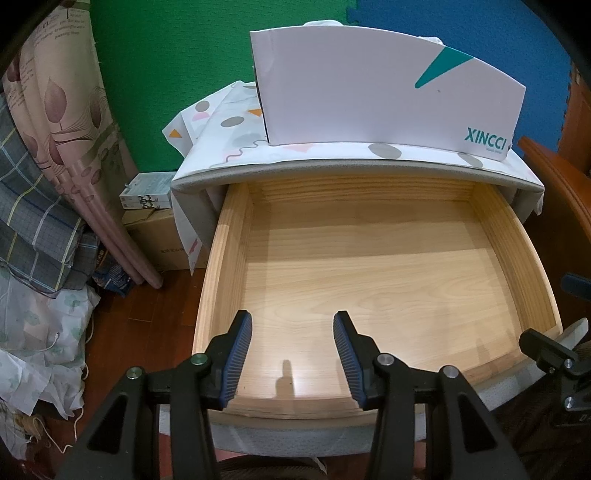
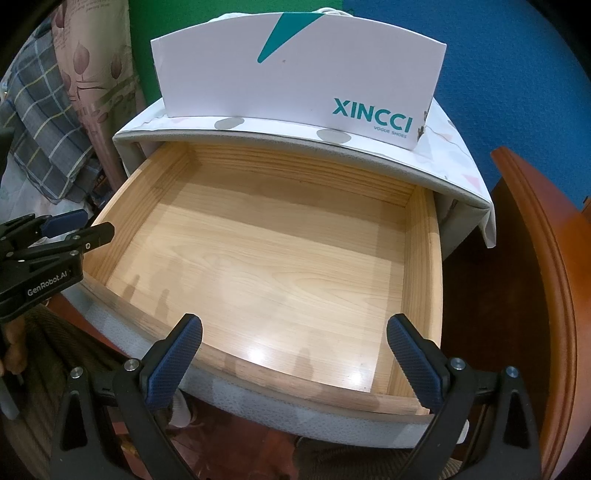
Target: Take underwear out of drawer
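The wooden drawer (image 1: 225, 251) is pulled out and its pale floor is bare; no underwear lies inside it in either view. My left gripper (image 1: 292, 317) hovers over the drawer's front left part, open, with nothing between its blue pads. My right gripper (image 2: 295, 321) hangs over the front edge of the drawer (image 2: 424, 258), open wide and empty. A bit of white fabric (image 1: 321, 22) peeks over the top of the white shoe box (image 1: 369, 92); what it is I cannot tell.
The XINCCI shoe box (image 2: 295, 81) stands on the cloth-covered cabinet top (image 1: 221, 125). Cardboard boxes (image 1: 159, 236), rolled mats and bedding crowd the floor at the left. A brown wooden furniture edge (image 2: 546, 258) stands close on the right.
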`<state>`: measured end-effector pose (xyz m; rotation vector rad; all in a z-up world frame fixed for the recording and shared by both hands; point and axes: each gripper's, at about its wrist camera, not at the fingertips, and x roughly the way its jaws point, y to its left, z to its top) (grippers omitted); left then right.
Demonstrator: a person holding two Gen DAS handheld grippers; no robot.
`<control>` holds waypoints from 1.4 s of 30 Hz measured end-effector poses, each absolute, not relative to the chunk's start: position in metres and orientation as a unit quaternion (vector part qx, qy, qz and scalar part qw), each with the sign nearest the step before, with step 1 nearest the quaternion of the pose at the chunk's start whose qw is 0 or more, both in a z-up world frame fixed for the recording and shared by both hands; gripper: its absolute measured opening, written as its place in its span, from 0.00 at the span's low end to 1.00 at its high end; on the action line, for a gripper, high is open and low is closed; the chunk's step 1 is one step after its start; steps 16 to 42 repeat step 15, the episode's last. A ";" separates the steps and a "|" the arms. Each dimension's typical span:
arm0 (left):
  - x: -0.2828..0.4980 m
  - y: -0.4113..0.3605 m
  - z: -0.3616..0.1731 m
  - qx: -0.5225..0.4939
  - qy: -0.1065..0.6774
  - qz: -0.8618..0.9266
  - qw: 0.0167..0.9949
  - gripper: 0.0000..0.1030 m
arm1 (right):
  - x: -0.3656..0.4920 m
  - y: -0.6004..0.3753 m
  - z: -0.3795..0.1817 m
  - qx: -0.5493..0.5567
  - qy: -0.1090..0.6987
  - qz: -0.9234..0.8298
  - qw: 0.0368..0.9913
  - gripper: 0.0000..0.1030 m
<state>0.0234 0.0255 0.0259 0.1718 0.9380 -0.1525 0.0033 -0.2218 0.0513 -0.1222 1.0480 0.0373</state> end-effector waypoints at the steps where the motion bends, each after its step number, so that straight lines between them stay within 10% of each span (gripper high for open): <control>1: 0.023 0.026 0.026 0.083 0.451 -0.073 0.886 0.46 | 0.003 -0.222 0.051 -0.058 0.500 0.018 0.864 0.96; 42: 0.024 0.027 0.026 0.083 0.451 -0.072 0.886 0.46 | 0.003 -0.221 0.051 -0.059 0.501 0.017 0.863 0.96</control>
